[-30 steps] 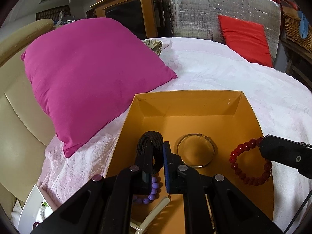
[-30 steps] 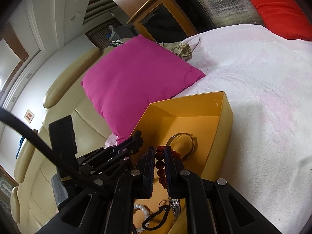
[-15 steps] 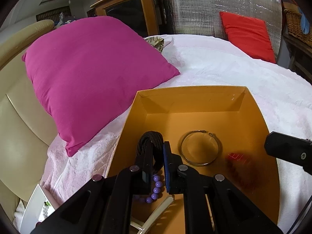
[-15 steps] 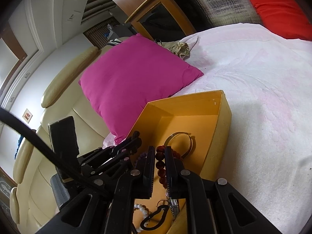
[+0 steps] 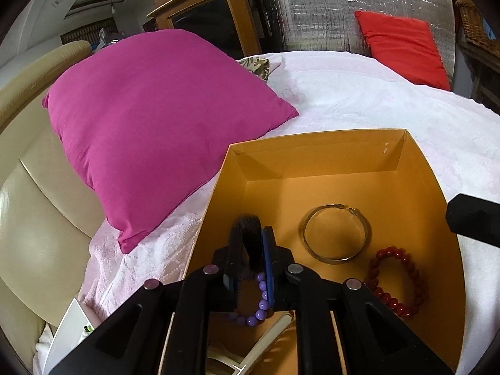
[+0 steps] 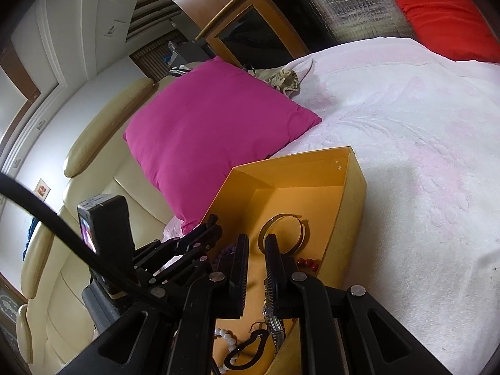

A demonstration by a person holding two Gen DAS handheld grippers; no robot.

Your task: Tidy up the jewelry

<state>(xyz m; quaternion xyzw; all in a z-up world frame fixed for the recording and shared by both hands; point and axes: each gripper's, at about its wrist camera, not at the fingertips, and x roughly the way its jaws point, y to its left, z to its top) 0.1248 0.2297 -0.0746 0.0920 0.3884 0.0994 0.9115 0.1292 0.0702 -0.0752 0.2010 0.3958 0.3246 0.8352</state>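
Note:
An orange box lies on a white bedspread. In it lie a metal bangle, a red bead bracelet and a purple bead bracelet. My left gripper is shut on a black braided band over the box's left part. My right gripper is open and empty above the box, just above the bangle; the red bracelet lies to its right. A white bead string, a black clasp and a watch lie nearer me.
A magenta pillow leans on the cream sofa left of the box. A red cushion stands at the far back against silver foil. A wooden cabinet is behind. The bedspread stretches right.
My right gripper has opened and let the red bead bracelet drop; it now lies on the box floor beside the bangle. My left gripper still holds the black band.

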